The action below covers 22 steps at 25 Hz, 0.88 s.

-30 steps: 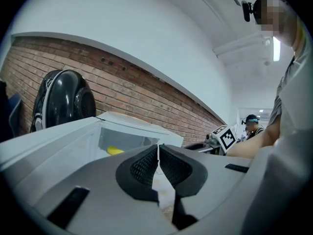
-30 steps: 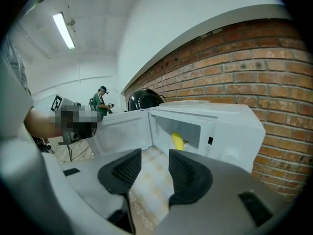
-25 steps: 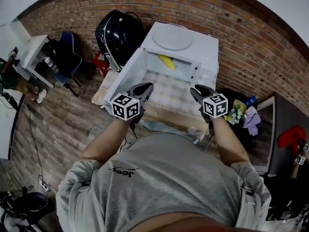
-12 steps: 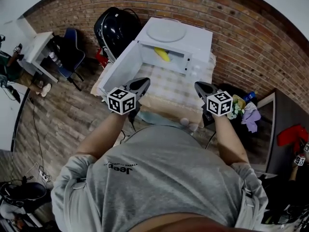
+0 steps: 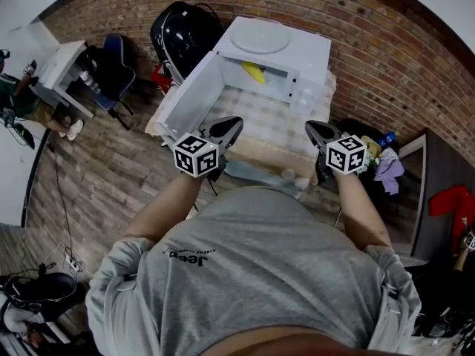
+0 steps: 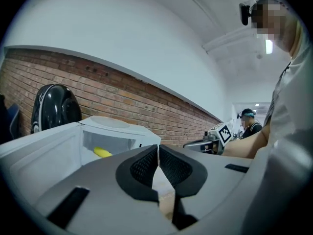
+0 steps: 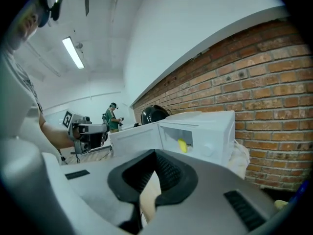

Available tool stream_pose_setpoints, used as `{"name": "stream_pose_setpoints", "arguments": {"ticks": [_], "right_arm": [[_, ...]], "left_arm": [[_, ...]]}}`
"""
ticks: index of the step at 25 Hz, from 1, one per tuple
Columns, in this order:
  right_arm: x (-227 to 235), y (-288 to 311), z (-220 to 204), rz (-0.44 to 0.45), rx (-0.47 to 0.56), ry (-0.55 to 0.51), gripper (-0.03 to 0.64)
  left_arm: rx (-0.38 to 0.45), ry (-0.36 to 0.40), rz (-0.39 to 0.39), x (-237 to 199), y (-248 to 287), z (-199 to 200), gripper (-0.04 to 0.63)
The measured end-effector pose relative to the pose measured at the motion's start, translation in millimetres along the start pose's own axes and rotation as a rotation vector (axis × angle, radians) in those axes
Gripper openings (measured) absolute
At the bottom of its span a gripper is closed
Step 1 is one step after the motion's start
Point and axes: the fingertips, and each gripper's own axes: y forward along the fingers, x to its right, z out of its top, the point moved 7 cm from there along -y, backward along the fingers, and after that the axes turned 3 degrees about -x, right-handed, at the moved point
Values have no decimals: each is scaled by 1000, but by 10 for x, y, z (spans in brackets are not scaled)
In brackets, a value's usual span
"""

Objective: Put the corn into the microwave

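Observation:
The yellow corn (image 5: 253, 71) lies inside the white microwave (image 5: 308, 54), whose door (image 5: 189, 95) hangs open to the left. It also shows in the left gripper view as the corn (image 6: 102, 152) and in the right gripper view as the corn (image 7: 182, 145). My left gripper (image 5: 228, 127) hovers in front of the door, over the table's near edge, its jaws together and empty (image 6: 158, 151). My right gripper (image 5: 315, 129) hovers at the microwave's right front, also shut with nothing in it (image 7: 155, 155). Both are well short of the opening.
A white plate (image 5: 260, 39) rests on top of the microwave. A checked cloth (image 5: 271, 121) covers the table in front of it. A black domed object (image 5: 182, 32) stands to the left by the brick wall. Flowers (image 5: 371, 154) sit at the right. Another person (image 7: 112, 116) stands far off.
Both grippers have drawn back a little from the microwave toward my body. The corn stays inside and the door stays open.

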Motion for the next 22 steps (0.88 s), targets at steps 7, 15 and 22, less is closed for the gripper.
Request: {"name": "stream_pose_setpoints", "arguments": {"ticks": [7, 15, 22], "right_arm": [[-390, 438, 129, 3, 12, 4, 20], [-648, 566, 271, -51, -27, 5, 20], [-897, 602, 262, -156, 11, 94, 19]], "left_arm": [[30, 54, -32, -358, -325, 205, 28], [53, 40, -116, -593, -482, 335, 28], [21, 56, -238, -781, -630, 283, 29]]}}
